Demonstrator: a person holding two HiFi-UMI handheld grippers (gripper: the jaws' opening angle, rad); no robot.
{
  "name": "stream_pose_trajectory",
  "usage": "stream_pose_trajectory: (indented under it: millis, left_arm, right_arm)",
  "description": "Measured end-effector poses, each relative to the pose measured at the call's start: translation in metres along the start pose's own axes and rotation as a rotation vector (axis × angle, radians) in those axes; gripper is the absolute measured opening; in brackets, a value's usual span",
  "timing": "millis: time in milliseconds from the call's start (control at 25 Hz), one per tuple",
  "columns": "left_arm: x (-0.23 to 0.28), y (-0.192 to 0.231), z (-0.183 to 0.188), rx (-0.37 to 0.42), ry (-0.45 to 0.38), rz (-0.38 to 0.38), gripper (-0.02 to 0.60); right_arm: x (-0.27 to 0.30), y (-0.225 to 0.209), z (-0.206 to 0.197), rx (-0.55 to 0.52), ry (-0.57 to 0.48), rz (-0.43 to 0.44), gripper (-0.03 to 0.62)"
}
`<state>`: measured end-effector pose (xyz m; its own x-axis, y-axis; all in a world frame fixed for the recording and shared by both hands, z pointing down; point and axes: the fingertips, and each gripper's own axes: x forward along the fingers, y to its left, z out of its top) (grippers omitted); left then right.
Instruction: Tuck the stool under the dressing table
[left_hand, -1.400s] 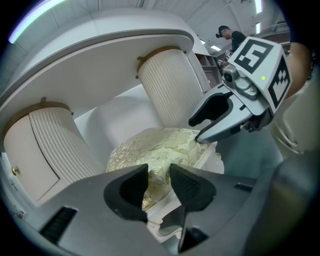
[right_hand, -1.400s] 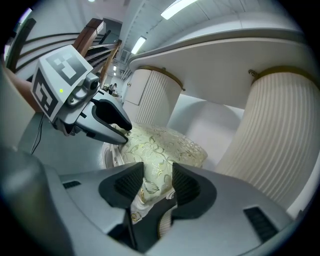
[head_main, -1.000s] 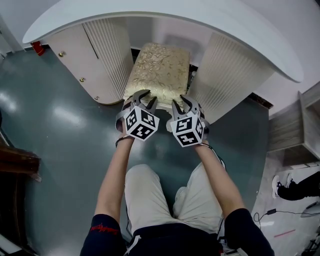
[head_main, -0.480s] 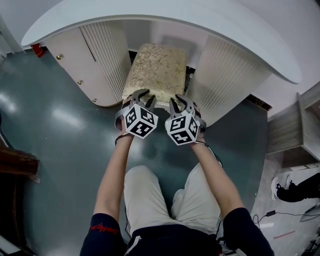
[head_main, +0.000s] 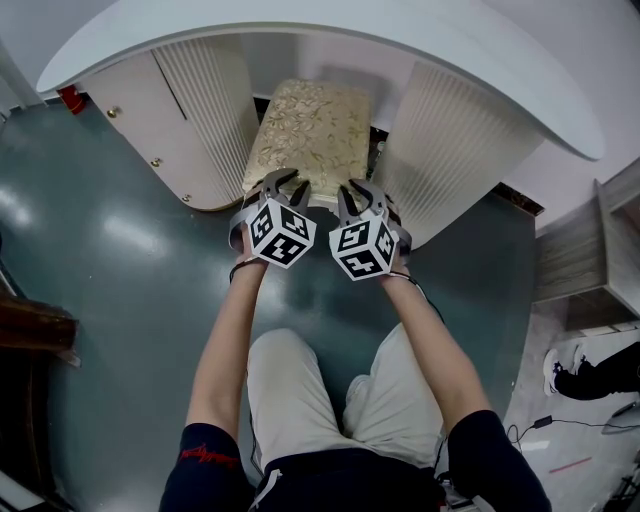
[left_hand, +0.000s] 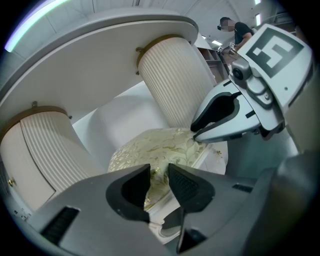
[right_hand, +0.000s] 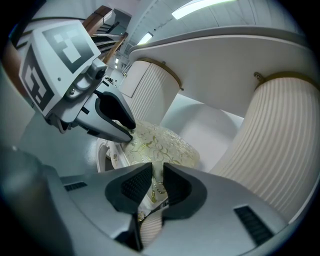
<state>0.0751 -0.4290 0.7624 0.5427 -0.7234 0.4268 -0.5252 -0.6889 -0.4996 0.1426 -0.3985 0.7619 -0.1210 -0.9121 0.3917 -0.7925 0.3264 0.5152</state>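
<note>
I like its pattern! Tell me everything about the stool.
The stool has a squarish padded seat, cream fabric with a gold leafy pattern, on a white frame; its legs are hidden. It stands level, partly inside the gap between the ribbed sides of the dressing table. The left gripper and right gripper each clamp its near edge.

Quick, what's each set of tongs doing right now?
Left tongs: closed on the stool, at its near seat edge.
Right tongs: closed on that same edge.

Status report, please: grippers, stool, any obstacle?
Left gripper and right gripper clamped on stool, near edge. Seat partway under dressing table, between ribbed pedestals. No obstacle seen.
</note>
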Motion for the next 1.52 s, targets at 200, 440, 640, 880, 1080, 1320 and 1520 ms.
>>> stream_pose_trajectory:
  millis: [200,440,640,880,1080,1320,1520]
  left_arm:
    - [0.003,0.001,-0.001,-0.003,-0.003,-0.005,0.126]
    - [0.007,0.004,0.002,-0.017,-0.012,-0.008,0.126]
    - [0.008,0.004,0.002,-0.029,-0.024,-0.013,0.126]
    - [0.005,0.004,0.001,-0.069,-0.045,-0.007,0.124]
    - [-0.001,0.003,0.004,-0.091,-0.058,0.006,0.084]
    - [-0.013,0.009,0.013,-0.159,-0.116,0.0,0.061]
    - [-0.027,0.008,0.018,-0.203,-0.15,-0.001,0.046]
  right_arm:
    - [0.003,0.0,-0.001,-0.008,0.006,0.008,0.083]
    - [0.006,-0.005,0.001,0.001,0.0,-0.001,0.081]
    - [0.008,-0.006,0.0,0.018,0.006,0.009,0.08]
    - [0.006,-0.005,0.0,0.032,-0.003,0.004,0.074]
    - [0.001,-0.006,0.003,0.069,-0.017,0.01,0.069]
    - [-0.006,-0.008,0.015,0.112,-0.06,0.017,0.059]
    - [-0.015,-0.009,0.018,0.157,-0.087,0.024,0.044]
